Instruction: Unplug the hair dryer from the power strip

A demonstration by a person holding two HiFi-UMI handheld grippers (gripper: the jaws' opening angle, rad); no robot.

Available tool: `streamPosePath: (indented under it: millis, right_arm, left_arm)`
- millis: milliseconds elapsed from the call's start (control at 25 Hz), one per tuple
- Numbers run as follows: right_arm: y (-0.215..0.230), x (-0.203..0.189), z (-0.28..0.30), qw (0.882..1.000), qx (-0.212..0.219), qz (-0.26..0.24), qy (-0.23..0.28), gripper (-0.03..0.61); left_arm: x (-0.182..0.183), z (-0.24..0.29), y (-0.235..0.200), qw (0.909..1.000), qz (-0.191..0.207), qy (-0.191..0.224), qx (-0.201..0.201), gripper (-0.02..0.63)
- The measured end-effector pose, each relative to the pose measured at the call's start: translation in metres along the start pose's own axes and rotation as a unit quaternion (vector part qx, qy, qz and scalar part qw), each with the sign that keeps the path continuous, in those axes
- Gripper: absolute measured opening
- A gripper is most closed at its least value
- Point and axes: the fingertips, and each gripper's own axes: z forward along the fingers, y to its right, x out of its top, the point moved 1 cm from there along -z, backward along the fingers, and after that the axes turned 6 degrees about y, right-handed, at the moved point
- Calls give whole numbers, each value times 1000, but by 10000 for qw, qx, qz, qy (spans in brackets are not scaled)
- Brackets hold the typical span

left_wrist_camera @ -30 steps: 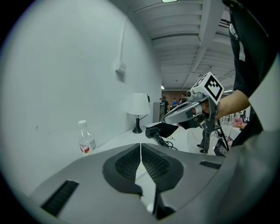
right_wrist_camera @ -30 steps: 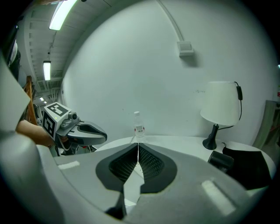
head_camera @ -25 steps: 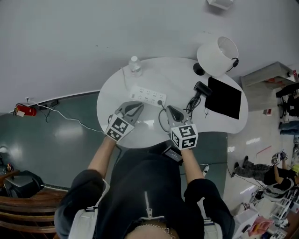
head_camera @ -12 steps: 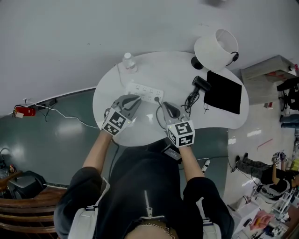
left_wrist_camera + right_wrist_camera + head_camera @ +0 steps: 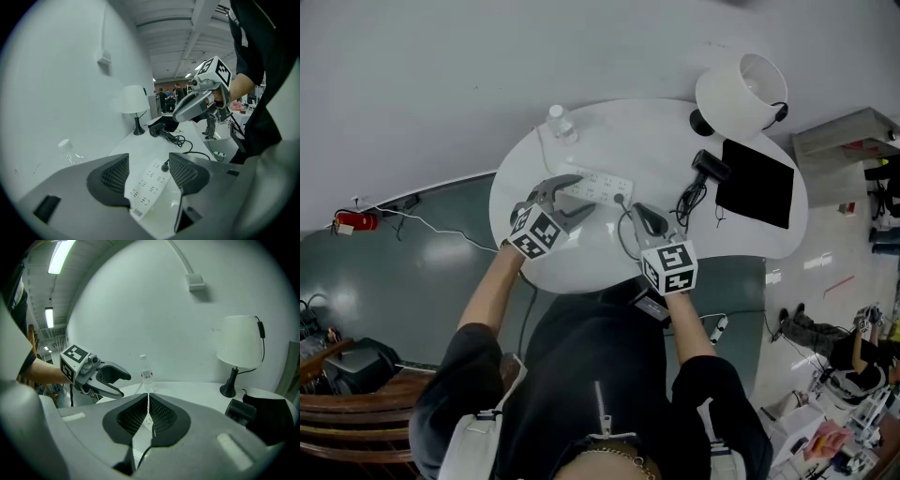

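Observation:
A white power strip (image 5: 598, 187) lies on the white round table (image 5: 581, 258), with the black plug (image 5: 620, 198) in its right end. The plug's cord coils (image 5: 686, 202) away to the black hair dryer (image 5: 707, 169). My left gripper (image 5: 579, 195) is over the strip's near left part and its jaws are opening. In the left gripper view the strip (image 5: 151, 174) and plug (image 5: 165, 165) lie between them, untouched. My right gripper (image 5: 641, 210) is shut, just right of the plug, and nothing shows between its jaws (image 5: 147, 401).
A white lamp (image 5: 741, 91) stands at the table's far right, with a black pad (image 5: 755, 195) beside the dryer. A clear water bottle (image 5: 557, 122) stands behind the strip's left end. The strip's own white lead runs off past the bottle.
The left gripper's jaws have gone from shut to open. It has come forward and down over the power strip and rolled a little. The right gripper has stayed put.

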Motion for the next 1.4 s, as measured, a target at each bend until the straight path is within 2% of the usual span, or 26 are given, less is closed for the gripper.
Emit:
streamPosePath:
  millis: [200, 720, 1120, 1400]
  right_arm:
    - [3, -3, 3, 10000, 17, 17, -60, 6]
    - [12, -4, 15, 9998, 112, 67, -145, 6]
    - [18, -6, 20, 9996, 114, 131, -215, 6]
    - [19, -12, 23, 9994, 89, 176, -291, 6]
  left_arm:
    - [0, 7, -6, 9997, 235, -49, -95, 309]
    - [-13, 32, -20, 9908, 1084, -631, -502, 331]
    - [-27, 56, -17, 9789, 1413, -1078, -1014, 335]
    - [-52, 71, -9, 9624, 1639, -1548, -1514, 346]
